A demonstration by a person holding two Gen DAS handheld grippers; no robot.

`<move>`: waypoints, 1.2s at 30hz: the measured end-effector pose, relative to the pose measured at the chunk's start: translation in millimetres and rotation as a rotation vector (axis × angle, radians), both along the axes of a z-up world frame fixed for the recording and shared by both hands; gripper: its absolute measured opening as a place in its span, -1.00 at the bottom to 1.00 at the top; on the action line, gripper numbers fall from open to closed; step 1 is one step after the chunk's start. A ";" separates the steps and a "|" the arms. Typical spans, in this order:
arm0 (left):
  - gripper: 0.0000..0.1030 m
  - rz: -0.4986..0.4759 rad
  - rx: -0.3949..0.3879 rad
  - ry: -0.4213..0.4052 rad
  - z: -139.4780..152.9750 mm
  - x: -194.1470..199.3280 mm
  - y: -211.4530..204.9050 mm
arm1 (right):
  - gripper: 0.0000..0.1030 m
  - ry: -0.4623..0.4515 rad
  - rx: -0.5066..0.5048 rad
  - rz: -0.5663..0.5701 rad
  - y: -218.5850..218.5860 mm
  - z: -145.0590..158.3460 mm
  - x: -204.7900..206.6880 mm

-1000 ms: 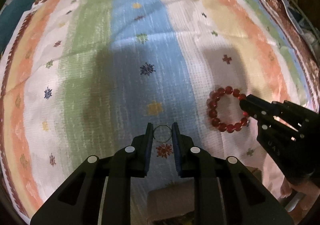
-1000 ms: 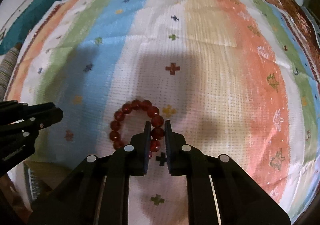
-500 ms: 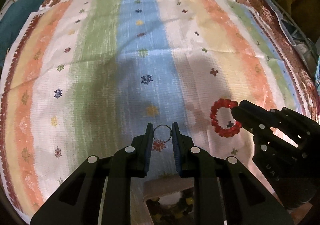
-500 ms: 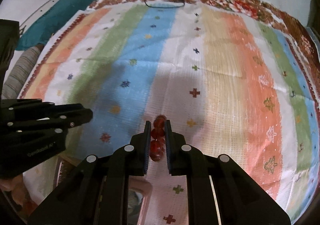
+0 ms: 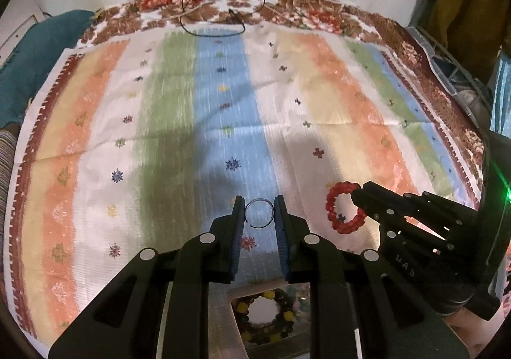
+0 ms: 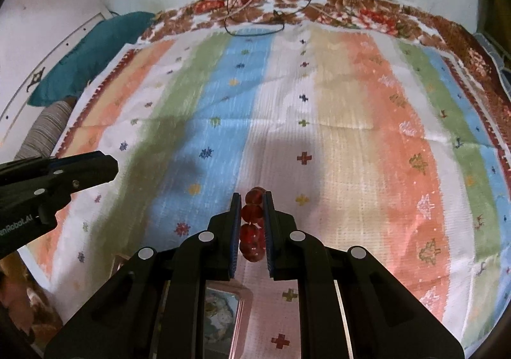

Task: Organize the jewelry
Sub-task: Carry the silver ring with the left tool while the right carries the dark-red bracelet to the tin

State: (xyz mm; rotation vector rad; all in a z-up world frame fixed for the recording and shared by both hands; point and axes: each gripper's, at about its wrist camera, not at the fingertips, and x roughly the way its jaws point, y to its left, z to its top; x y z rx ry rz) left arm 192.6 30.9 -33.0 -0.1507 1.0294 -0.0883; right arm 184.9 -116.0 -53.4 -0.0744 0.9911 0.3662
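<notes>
L tongs (image 5: 259,215): clenched on thin wire ring (image 5: 259,213), held above striped cloth (image 5: 166,122). R tongs (image 6: 251,215): clenched on red bead bracelet (image 6: 252,225), also aloft. Box (image 5: 265,314) w/ beaded pieces just below. Risks: ring popping out of light pinch; bracelet swinging, snagging box rim, missing compartment.

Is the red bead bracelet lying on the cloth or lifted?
Lifted. The right tongs are shut on the red bead bracelet, which hangs above the striped cloth.
</notes>
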 end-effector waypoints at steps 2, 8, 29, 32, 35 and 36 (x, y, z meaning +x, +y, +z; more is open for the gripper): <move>-0.64 0.000 -0.009 -0.009 2.5 -3.7 0.0 | -0.72 -0.014 0.005 0.004 0.3 5.5 -3.6; -0.64 0.001 -0.012 -0.026 7.1 -17.0 1.0 | -0.72 -0.047 0.014 -0.005 -3.0 16.5 -13.2; -0.64 -0.046 0.000 -0.105 29.1 -66.9 -10.4 | -0.72 -0.162 0.058 0.085 5.3 57.3 -74.7; -0.64 -0.051 -0.006 -0.110 30.2 -73.8 -11.4 | -0.72 -0.160 0.066 0.097 5.9 58.3 -82.5; -0.64 -0.051 -0.004 -0.116 30.3 -78.6 -12.5 | -0.72 -0.154 0.068 0.105 5.6 56.6 -88.9; -0.64 -0.051 0.001 -0.117 30.0 -80.3 -13.0 | -0.72 -0.152 0.067 0.107 5.8 55.7 -90.7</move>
